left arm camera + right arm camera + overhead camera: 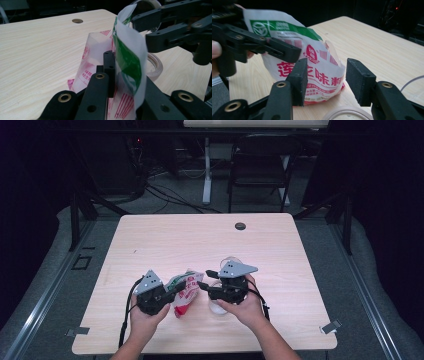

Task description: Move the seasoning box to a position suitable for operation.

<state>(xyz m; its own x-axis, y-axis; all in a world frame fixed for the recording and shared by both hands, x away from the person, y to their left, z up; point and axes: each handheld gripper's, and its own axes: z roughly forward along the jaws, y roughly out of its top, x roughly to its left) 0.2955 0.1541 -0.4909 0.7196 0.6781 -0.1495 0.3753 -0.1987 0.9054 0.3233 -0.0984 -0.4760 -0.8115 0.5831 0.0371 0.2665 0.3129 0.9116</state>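
A white snack bag (186,292) with red print and a green band stands up from the table in front of the person. My left gripper (175,290) is shut on its upper edge; in the left gripper view the bag (130,62) is pinched between the black jaws (117,62). My right gripper (204,280) points left at the bag. Its jaws (328,80) stand open, and the bag's lower corner (322,72) lies just beyond them, free of the pads (359,80). The left gripper (262,47) holds the top of the bag.
A clear round container (218,308) sits on the table under my right gripper, its rim (155,65) just right of the bag. Another clear rim (230,262) shows behind the gripper. A round cable hole (240,226) marks the table's far side. A folding chair (260,165) stands beyond.
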